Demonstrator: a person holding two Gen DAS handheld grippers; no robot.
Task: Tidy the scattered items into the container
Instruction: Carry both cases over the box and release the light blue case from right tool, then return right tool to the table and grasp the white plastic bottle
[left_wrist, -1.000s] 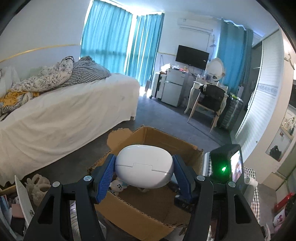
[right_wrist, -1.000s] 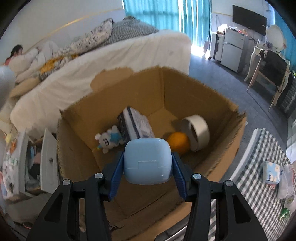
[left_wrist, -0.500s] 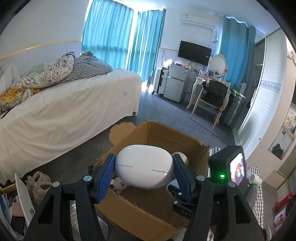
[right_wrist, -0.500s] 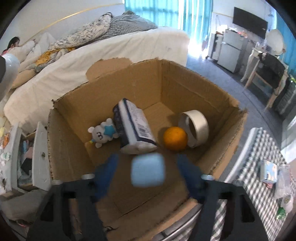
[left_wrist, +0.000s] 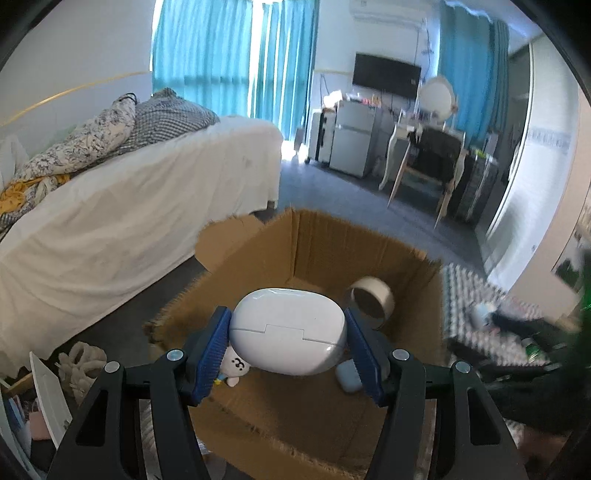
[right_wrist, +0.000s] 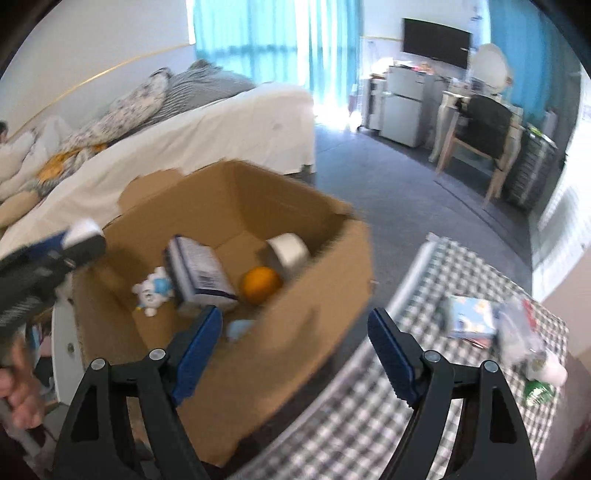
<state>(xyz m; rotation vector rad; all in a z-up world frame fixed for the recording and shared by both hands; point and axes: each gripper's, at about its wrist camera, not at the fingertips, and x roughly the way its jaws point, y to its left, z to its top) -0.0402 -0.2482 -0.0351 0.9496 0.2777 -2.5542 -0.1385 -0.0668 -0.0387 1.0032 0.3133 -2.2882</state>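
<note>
At frame centre, our left gripper (left_wrist: 288, 341) clamps the white case (left_wrist: 288, 330) above the cardboard box (left_wrist: 369, 254); right gripper (right_wrist: 295, 350) gapes empty; releasing high, we risk a bounce-out

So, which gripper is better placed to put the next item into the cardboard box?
The left. The left gripper holds the white case directly above the cardboard box, so it likely only needs to release. The right gripper is open and empty.
</note>
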